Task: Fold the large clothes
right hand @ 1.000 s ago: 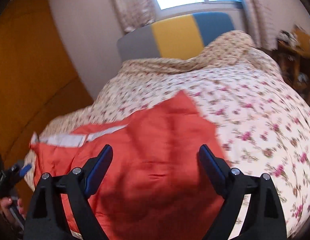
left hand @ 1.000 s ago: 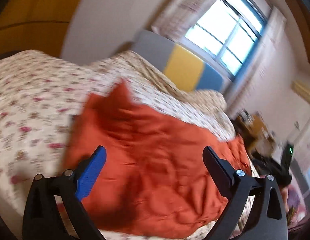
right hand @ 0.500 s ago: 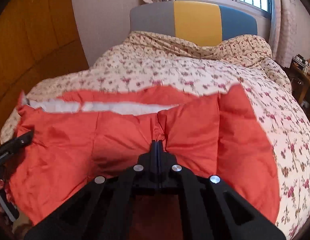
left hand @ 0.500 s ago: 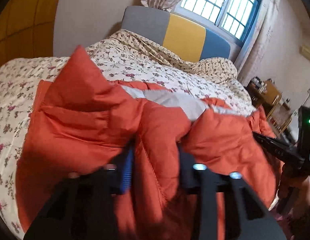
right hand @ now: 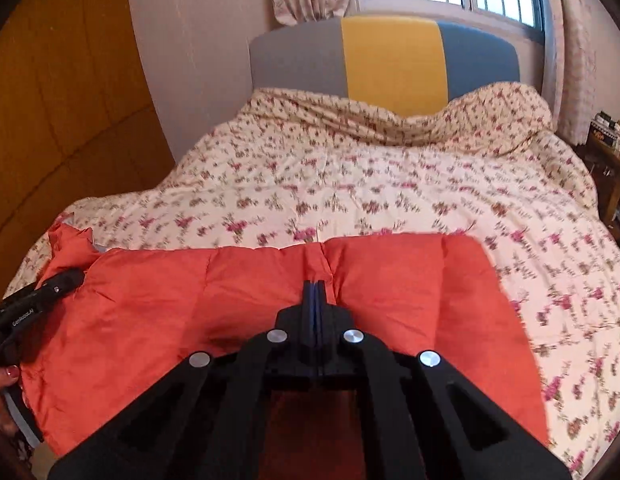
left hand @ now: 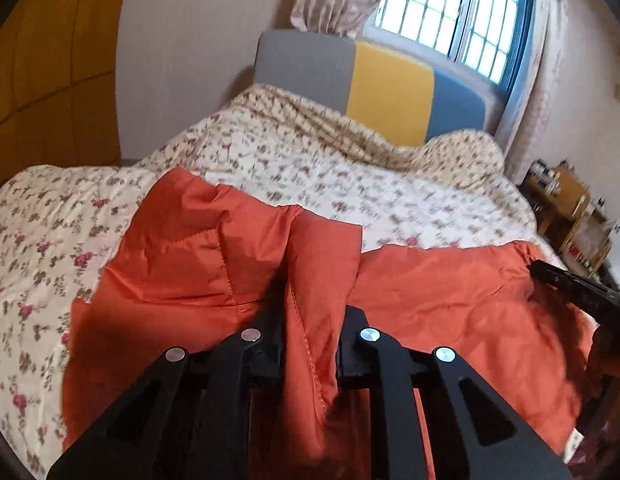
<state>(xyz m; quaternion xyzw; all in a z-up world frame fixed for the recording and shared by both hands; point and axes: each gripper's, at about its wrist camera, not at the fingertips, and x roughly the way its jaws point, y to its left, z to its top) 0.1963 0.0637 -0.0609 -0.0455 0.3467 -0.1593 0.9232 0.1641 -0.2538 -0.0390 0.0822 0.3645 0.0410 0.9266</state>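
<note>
On the near end of the flowered bed [right hand: 389, 184], we hold the orange padded garment [right hand: 150, 312] pinched at two points along its edge.

Our left gripper [left hand: 310, 320] has its fingers clamped on a thick ridge of the fabric, and our right gripper [right hand: 315, 292] has its blue pads pressed together on a thin pleat at the far edge. The garment lies across the foot of the bed, just short of the bare quilt that runs up to the grey, yellow and blue headboard [right hand: 389, 56]. We judge the fold to be at an early stage: the cloth seems doubled over once, but its left part is bunched and puckered. Smoothing, squaring the edges and at least one further fold appear to be left.
</note>
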